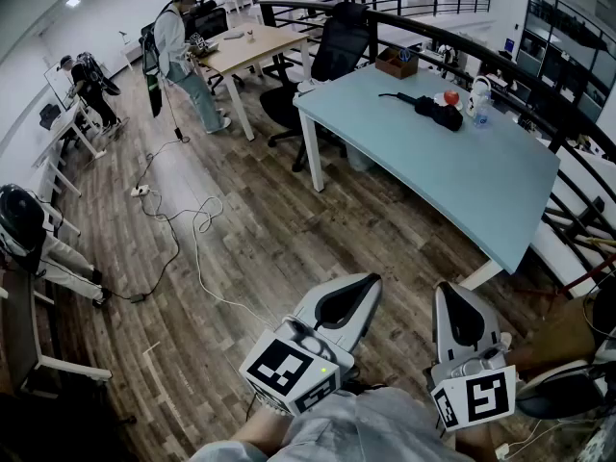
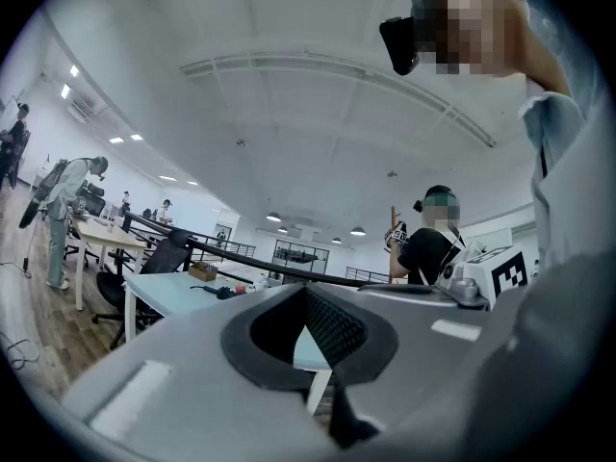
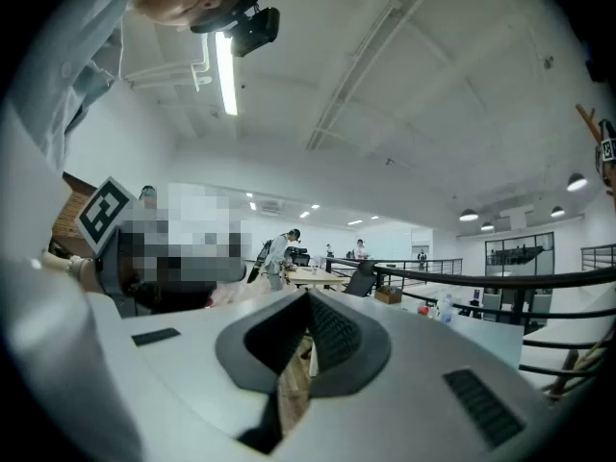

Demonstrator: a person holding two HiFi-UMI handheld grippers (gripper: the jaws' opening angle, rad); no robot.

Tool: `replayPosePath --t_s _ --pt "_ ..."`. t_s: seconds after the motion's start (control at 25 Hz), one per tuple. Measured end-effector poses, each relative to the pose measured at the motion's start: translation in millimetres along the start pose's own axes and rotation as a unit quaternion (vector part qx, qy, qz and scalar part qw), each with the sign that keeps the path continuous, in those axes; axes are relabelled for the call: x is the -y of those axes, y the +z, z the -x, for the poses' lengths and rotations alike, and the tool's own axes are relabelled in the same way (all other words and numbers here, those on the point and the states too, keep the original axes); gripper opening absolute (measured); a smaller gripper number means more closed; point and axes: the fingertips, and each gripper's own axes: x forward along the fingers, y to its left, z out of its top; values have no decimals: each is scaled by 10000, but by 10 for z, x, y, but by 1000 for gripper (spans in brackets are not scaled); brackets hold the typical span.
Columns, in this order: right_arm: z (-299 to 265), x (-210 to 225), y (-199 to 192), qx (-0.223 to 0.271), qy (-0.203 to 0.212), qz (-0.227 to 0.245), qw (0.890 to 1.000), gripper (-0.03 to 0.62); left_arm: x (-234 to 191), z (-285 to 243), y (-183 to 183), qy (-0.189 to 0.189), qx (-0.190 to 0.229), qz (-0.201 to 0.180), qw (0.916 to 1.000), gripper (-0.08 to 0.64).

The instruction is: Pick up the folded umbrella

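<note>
1. Both grippers are held low and level near my body, aimed across the room. My left gripper has its jaws pressed together on nothing, and its own view shows the same.
2. My right gripper looks the same in its own view: jaws together, nothing pinched.
3. The folded umbrella is black and lies flat on the pale blue surface, toward its far side and well apart from both grippers. Its thin strap trails off to the left.
4. The only print I can make out is the black-and-white square markers on the left cube and the right cube. Anything on the bottle or the brown box is too small to read.
5. A red thing sits just beside the umbrella, between it and the bottle. The box is further back, at the far edge.
6. The near corner of the surface sticks out towards my right gripper, with a white leg under it.
7. A dark railing runs close along the right side of the surface, and a black office chair stands at its far-left end.
8. To the left is a broad stretch of wooden floor, with white and dark cables snaking across it.
9. A person stands by a wooden desk, well apart from the blue surface.
</note>
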Motion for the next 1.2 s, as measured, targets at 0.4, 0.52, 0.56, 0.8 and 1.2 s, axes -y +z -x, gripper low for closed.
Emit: replayPosePath --t_s 0.4,0.52,0.56,0.8,1.2 --pt "-129 -187 38 18 -4 20 10000 0 -159 155 46 5 37 -20 10000 5" --pt "-175 -238 70 57 -42 -45 10000 0 -236 224 73 39 42 -11 10000 5" --pt "-189 -252 73 64 -57 -58 9999 0 -261 248 79 49 47 -8 10000 5" --pt "-249 -379 30 59 -55 -74 9999 0 -412 419 35 155 49 13 9999 5" --pt "-409 -629 39 43 136 -169 9998 0 -691 712 64 493 83 67 9987 5"
